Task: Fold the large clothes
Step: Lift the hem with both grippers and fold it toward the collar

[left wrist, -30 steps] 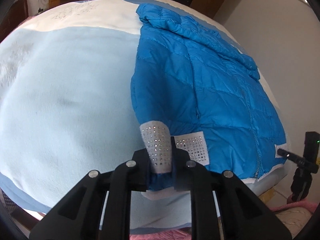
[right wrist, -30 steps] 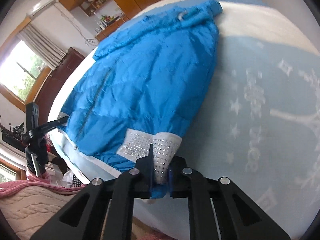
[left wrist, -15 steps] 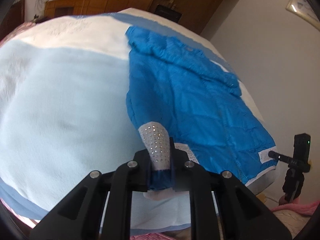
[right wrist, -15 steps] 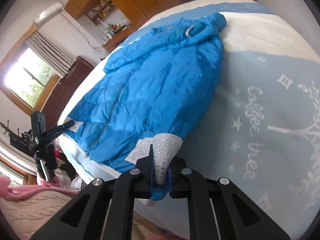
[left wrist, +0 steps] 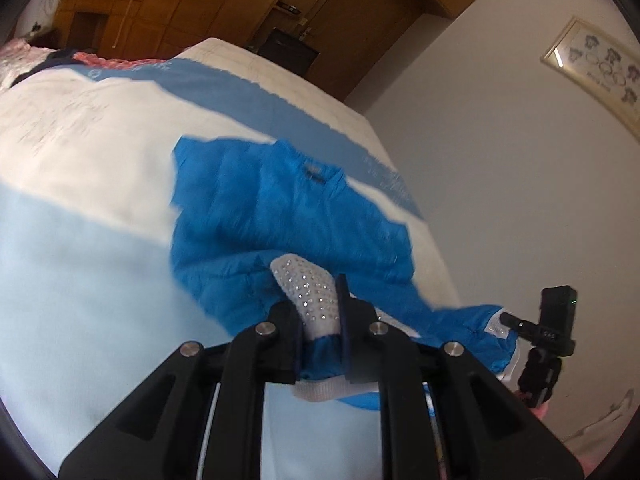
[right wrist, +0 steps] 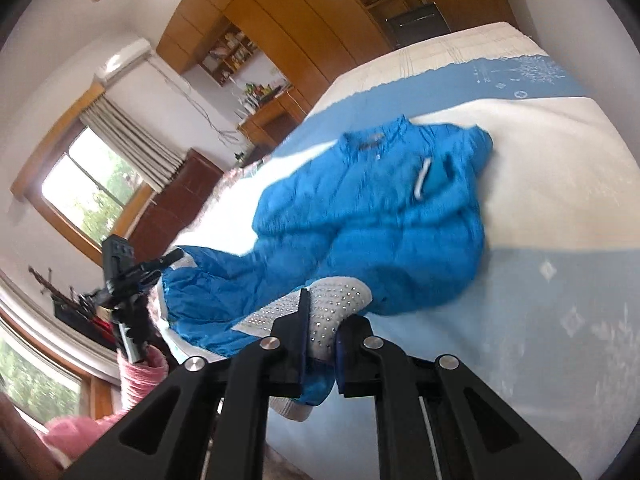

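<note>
Lighting: bright, even daylight; source is the window (right wrist: 86, 200), overexposed to white glare, left of the blue jacket (right wrist: 384, 216).
Shadows: soft, faint, under the jacket's folds.
Blur: motion smear across the jacket (left wrist: 288, 216) and on the blanket (left wrist: 80, 280) around it; gripper bodies nearest the lens sharp.
Distortion: strong fisheye curvature; black vignette at all corners.

Wooden wardrobes (right wrist: 304, 28), curtained window (right wrist: 88, 196), white walls (left wrist: 500, 152).
</note>
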`<state>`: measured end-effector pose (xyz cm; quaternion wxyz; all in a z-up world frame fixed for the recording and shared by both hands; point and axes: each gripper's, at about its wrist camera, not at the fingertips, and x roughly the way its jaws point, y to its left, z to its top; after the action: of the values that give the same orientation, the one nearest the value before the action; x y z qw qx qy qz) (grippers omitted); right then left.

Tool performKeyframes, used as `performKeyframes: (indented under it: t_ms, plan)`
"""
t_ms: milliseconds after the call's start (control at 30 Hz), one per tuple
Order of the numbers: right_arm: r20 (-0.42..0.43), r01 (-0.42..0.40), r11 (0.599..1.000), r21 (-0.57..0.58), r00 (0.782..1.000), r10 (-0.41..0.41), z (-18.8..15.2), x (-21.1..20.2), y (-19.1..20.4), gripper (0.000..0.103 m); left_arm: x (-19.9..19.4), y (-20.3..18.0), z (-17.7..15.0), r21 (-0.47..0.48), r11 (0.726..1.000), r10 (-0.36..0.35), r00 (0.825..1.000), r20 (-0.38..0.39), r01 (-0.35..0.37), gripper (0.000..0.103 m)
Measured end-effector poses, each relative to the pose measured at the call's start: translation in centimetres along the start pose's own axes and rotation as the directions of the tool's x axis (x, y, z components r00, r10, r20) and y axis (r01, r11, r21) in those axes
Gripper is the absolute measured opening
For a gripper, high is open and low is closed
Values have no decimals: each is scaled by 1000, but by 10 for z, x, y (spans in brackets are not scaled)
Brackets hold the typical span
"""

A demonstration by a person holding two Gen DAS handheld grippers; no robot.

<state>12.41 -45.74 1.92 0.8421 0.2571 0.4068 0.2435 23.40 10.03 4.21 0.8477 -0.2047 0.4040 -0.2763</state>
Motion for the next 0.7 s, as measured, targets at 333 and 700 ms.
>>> performKeyframes:
  t_ms: [333,700]
  plan:
    - [-28,-10,989,146,1000,14,98,49,-51,10,95,13,103,-37,999,-25,999,-38,24,12]
    - [-109,32,965,261,994,-4,154,113,-124,12,207,66,155,-122,991,44,988,-148,-62,16]
